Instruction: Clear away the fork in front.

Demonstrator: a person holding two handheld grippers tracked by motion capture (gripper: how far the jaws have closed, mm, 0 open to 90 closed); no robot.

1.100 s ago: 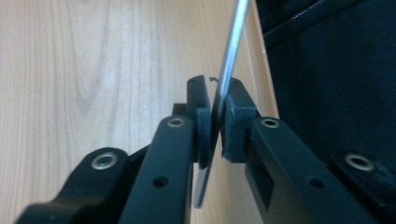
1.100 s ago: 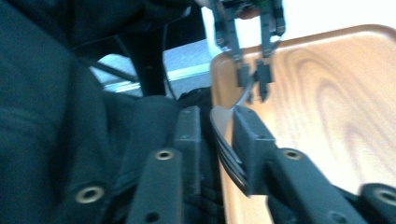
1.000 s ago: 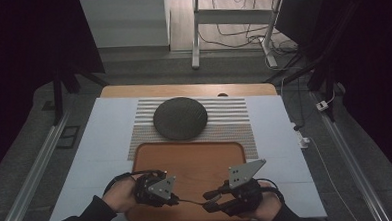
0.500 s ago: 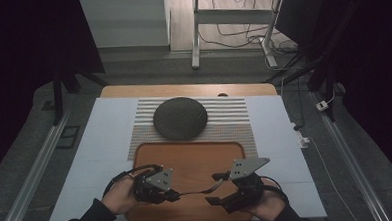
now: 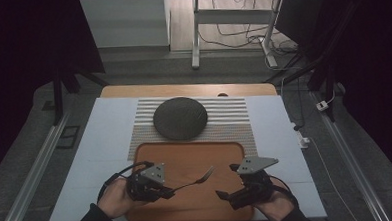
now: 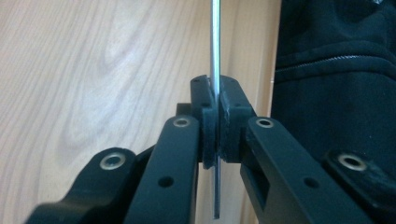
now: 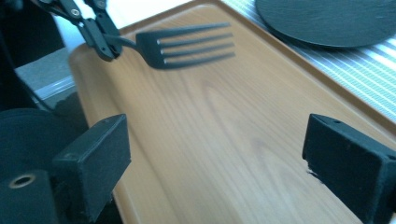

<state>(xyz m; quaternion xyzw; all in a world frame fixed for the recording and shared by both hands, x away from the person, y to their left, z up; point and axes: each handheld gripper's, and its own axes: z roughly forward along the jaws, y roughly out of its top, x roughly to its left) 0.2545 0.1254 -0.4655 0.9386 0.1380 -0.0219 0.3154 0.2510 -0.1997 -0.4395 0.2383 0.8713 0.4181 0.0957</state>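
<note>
Over the near tray (image 5: 186,156), my left claw (image 5: 168,193) clamps the light, stiff, slippery fork (image 5: 199,179) by its handle; my right claw (image 5: 226,181) has just been opening, nothing between its jaws.

You had a dark round plate (image 5: 180,118) on a striped mat (image 5: 229,120), a wooden tray (image 5: 221,154) just in front of the mat, all resting on a pale table (image 5: 102,139).

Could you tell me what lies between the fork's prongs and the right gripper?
Nothing but bare wooden tray lies between the fork and the open right gripper, as the right gripper view shows.
</note>
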